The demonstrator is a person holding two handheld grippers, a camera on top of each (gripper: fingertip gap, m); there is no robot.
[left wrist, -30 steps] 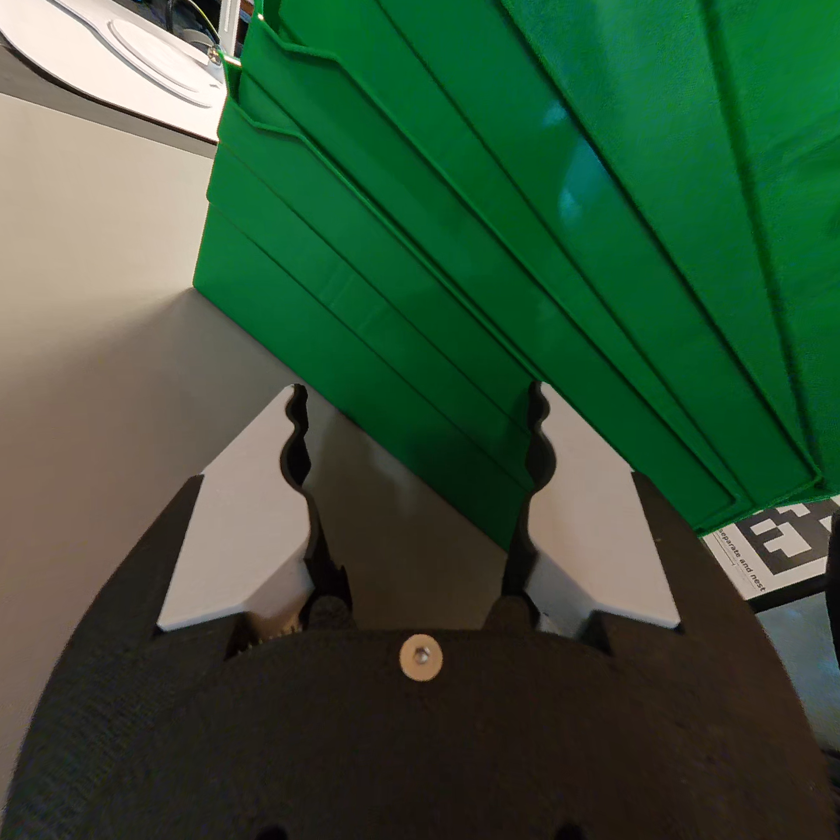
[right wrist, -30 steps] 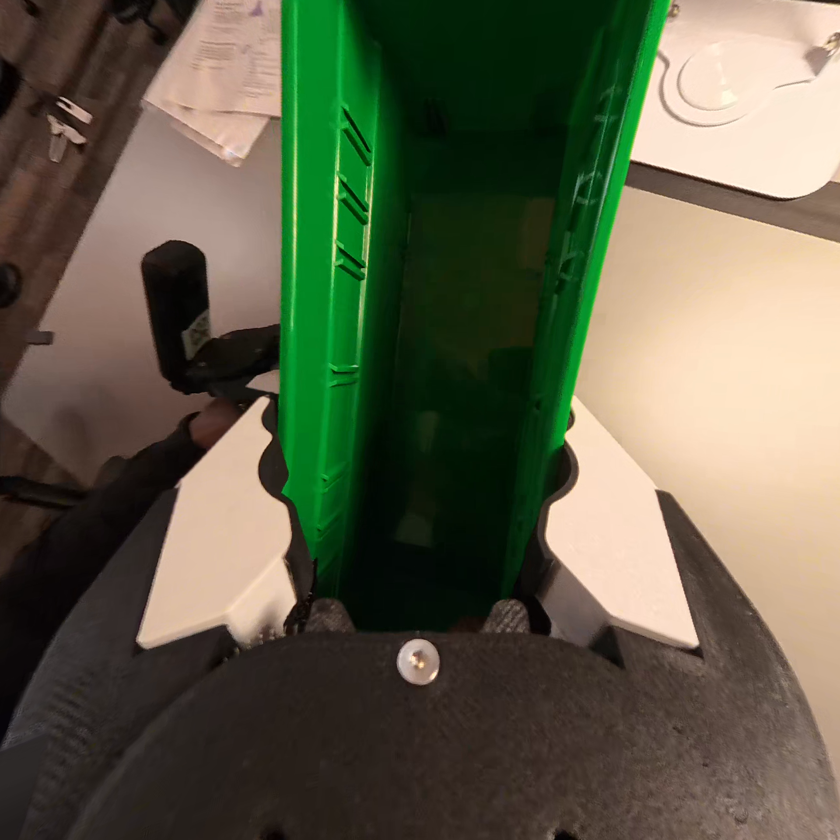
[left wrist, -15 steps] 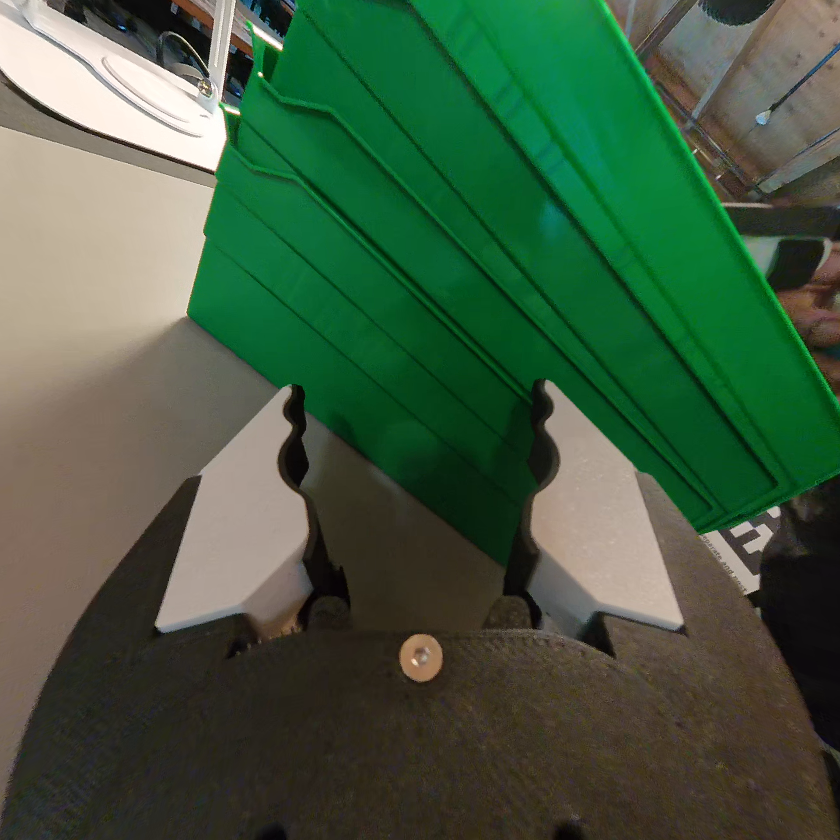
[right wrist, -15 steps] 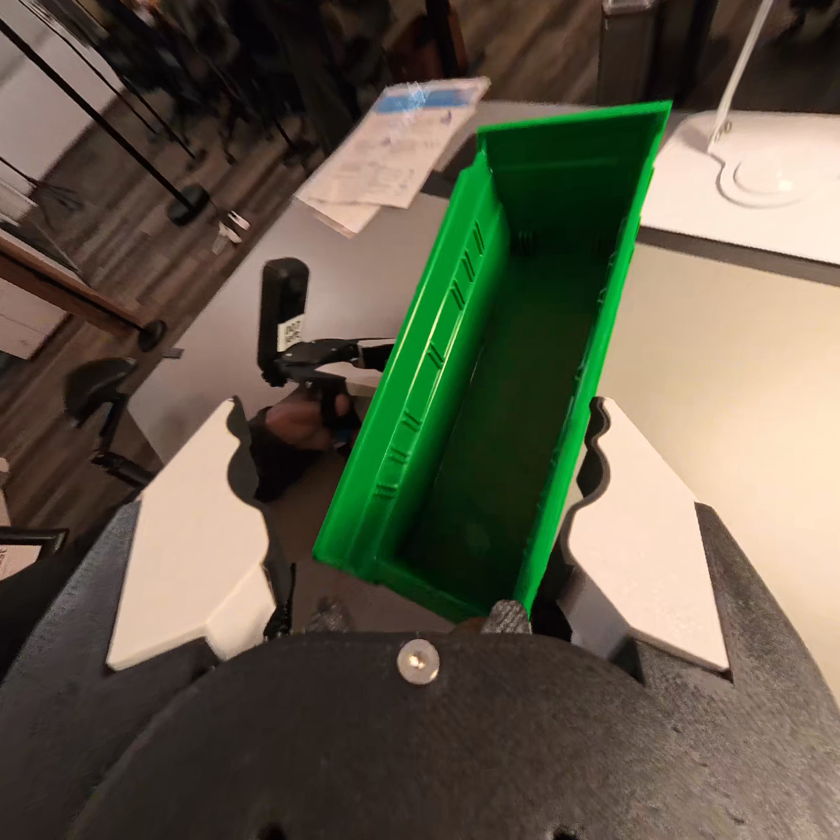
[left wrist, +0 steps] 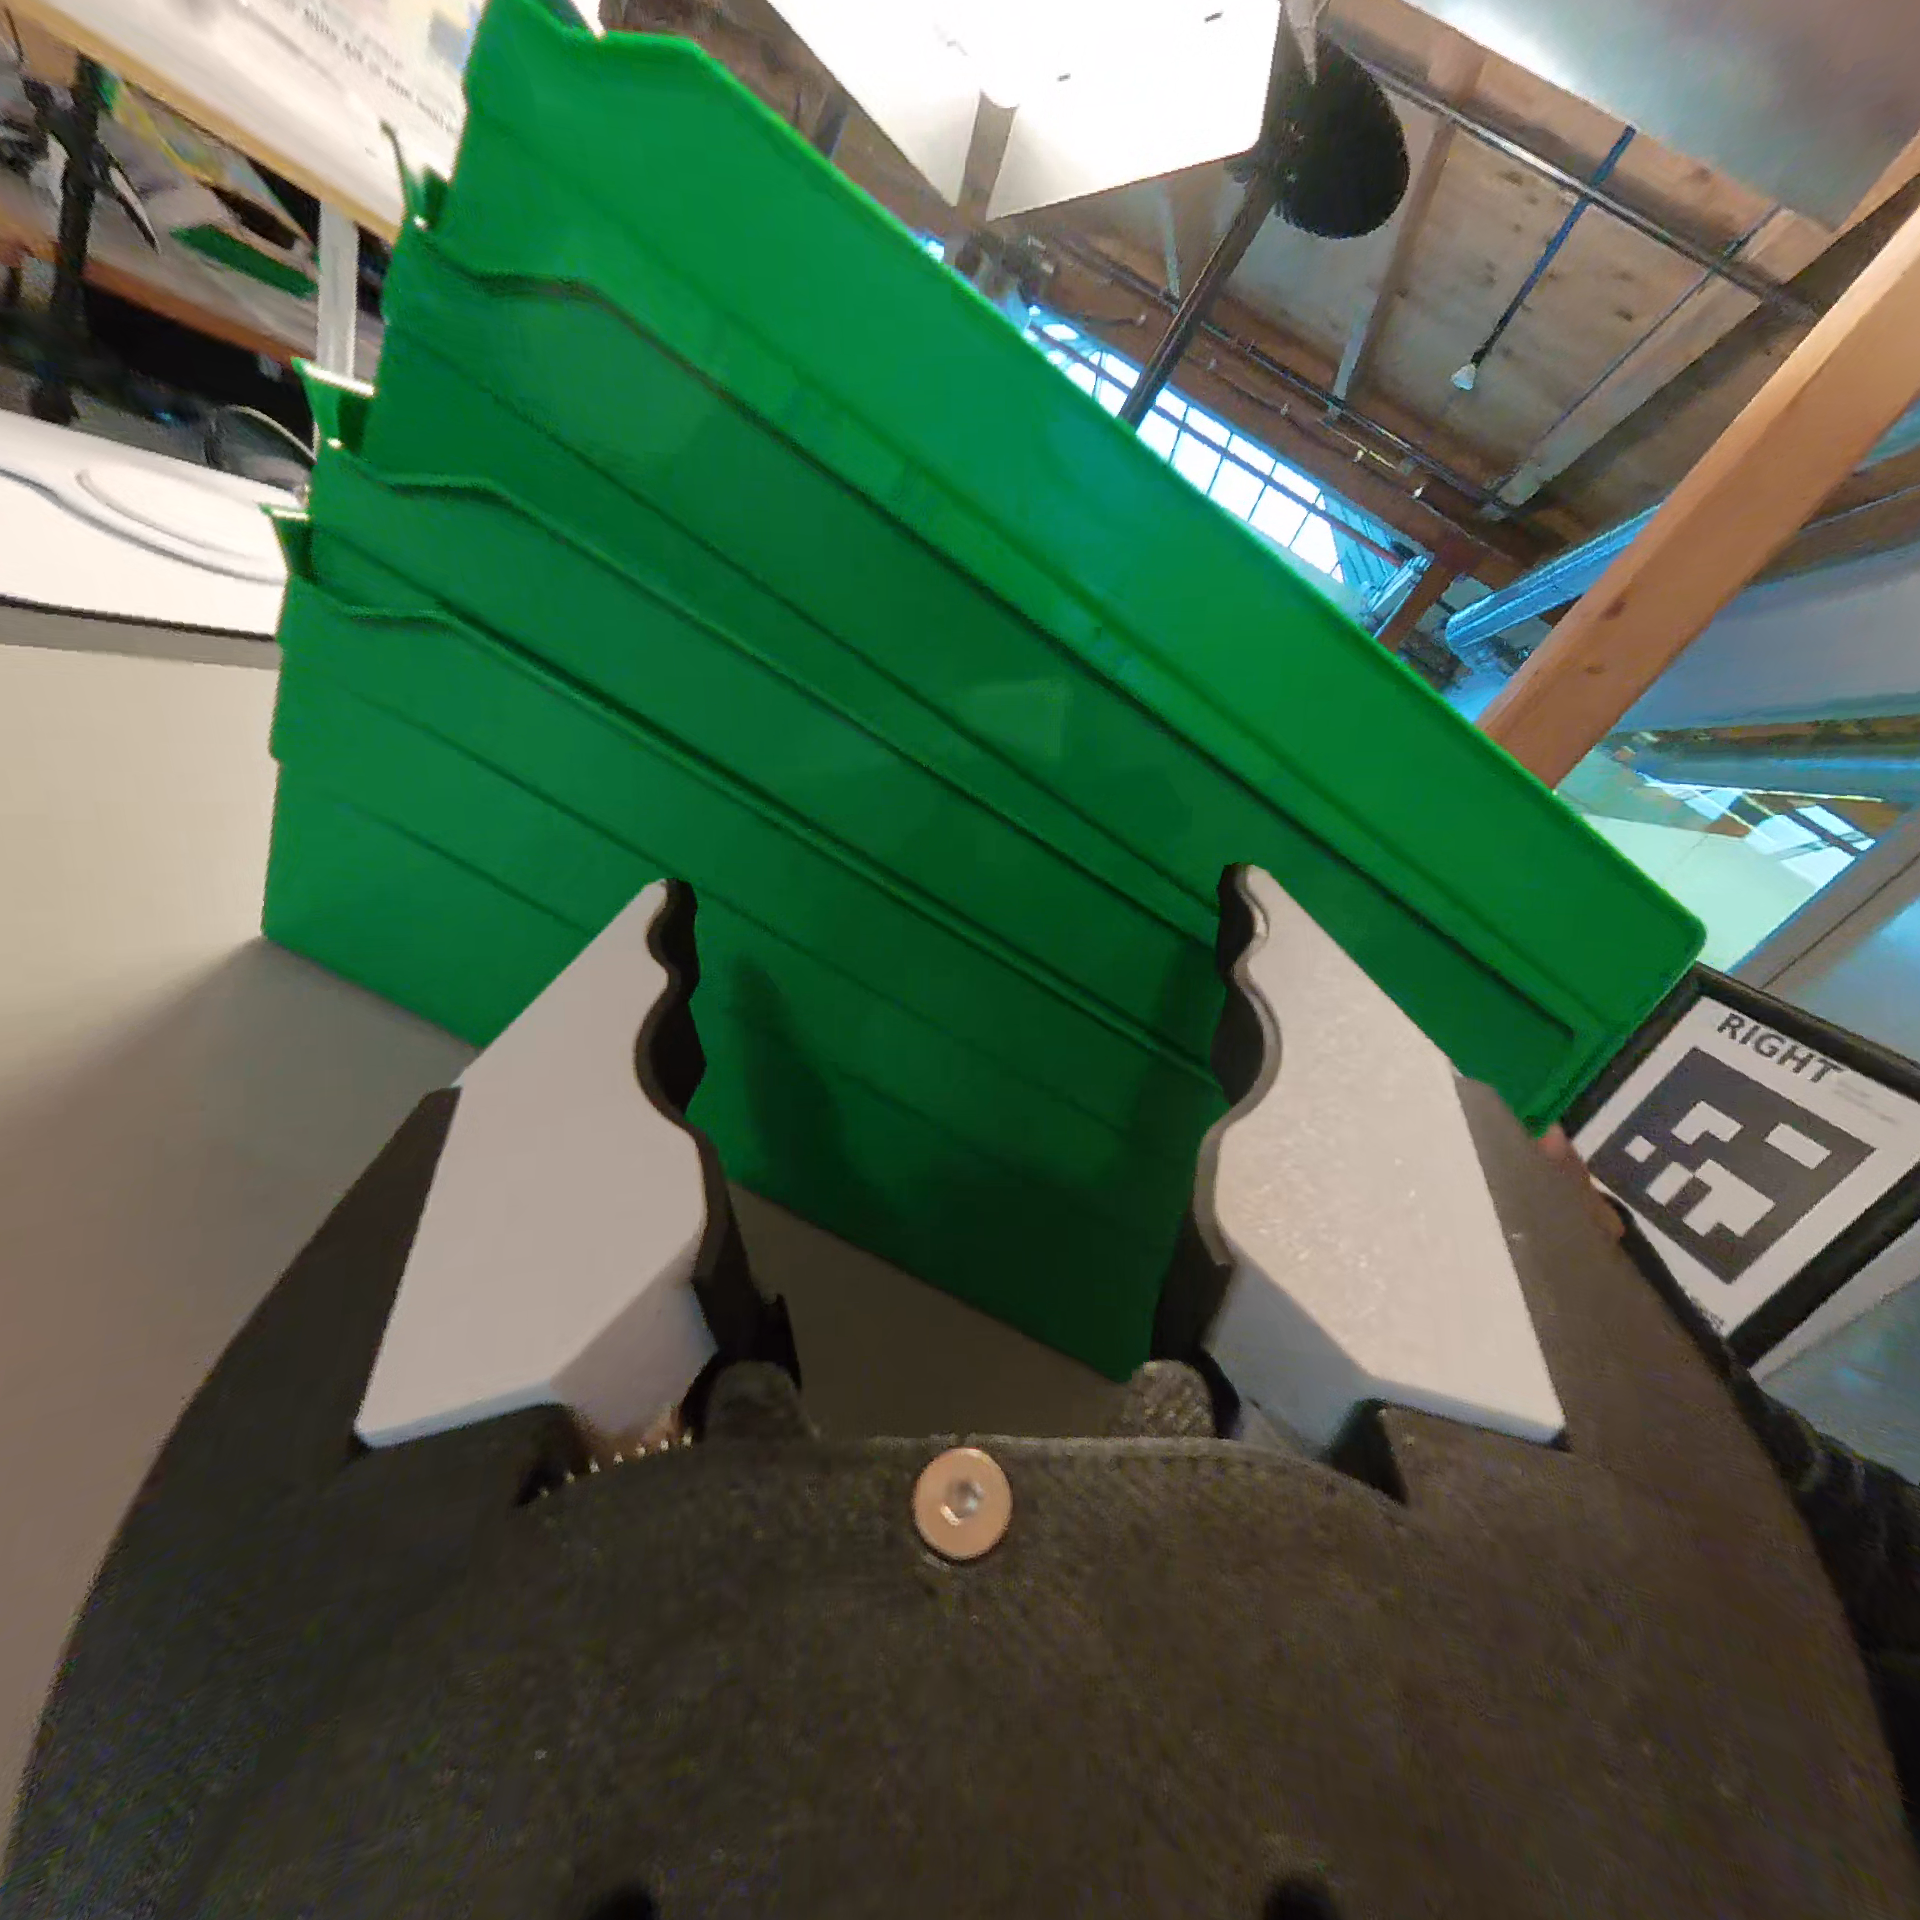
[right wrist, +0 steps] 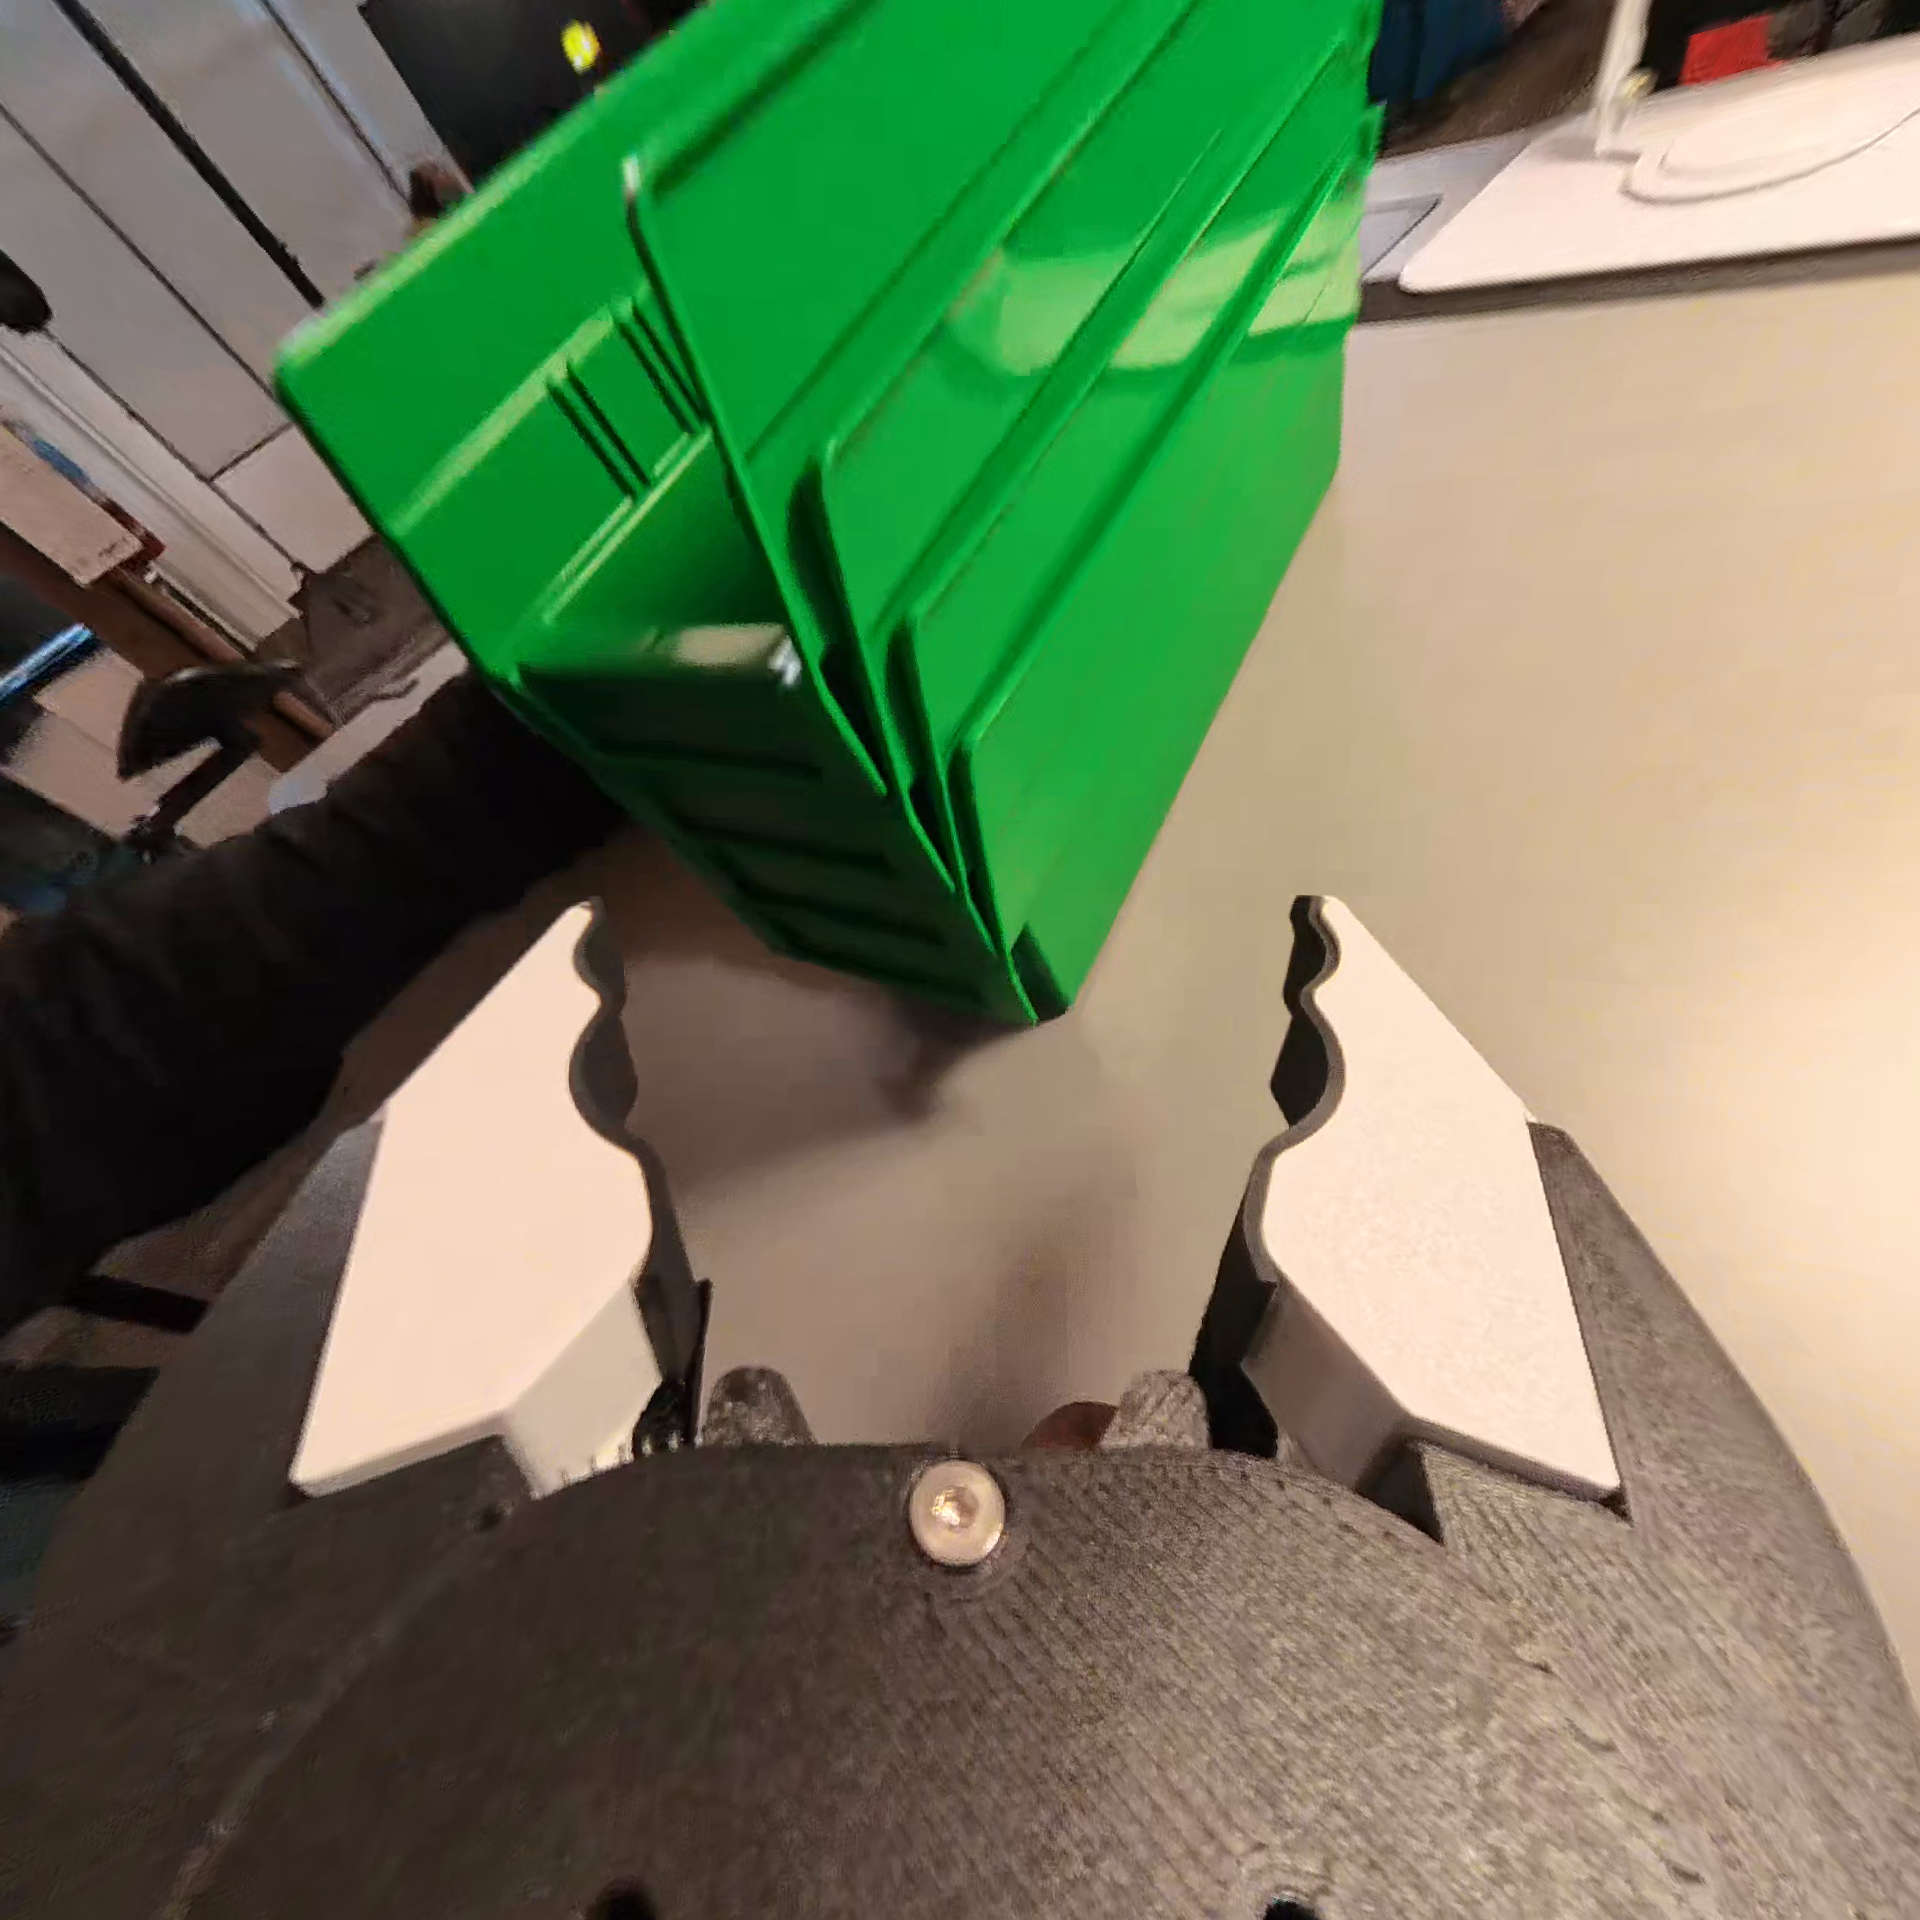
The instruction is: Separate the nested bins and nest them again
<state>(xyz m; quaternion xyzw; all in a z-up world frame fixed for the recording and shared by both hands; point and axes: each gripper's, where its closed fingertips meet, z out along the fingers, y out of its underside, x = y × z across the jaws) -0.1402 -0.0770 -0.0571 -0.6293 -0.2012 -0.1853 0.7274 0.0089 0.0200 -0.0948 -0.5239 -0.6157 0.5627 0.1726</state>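
A stack of several nested green bins (left wrist: 831, 727) stands on the grey table (left wrist: 135, 935), with the upper bins fanned up at an angle. My left gripper (left wrist: 956, 888) is open, close against the stack's long side. The stack's near lower corner lies between its fingers, and I see no pad pressing on it. In the right wrist view the stack (right wrist: 1091, 623) stands ahead, just beyond the fingertips. My right gripper (right wrist: 953, 909) is open and empty, with bare table between its fingers. The right gripper's marker tag (left wrist: 1745, 1153) shows behind the stack in the left wrist view.
A white board (right wrist: 1662, 187) lies at the table's far edge and also shows in the left wrist view (left wrist: 114, 540). A dark sleeve (right wrist: 260, 935) reaches in at the left of the stack. The table (right wrist: 1558, 727) stretches to the right of the bins.
My right gripper opened off the top green bin, left it on the stack and drew back. My left gripper moved closer to the stack's side and tilted upward.
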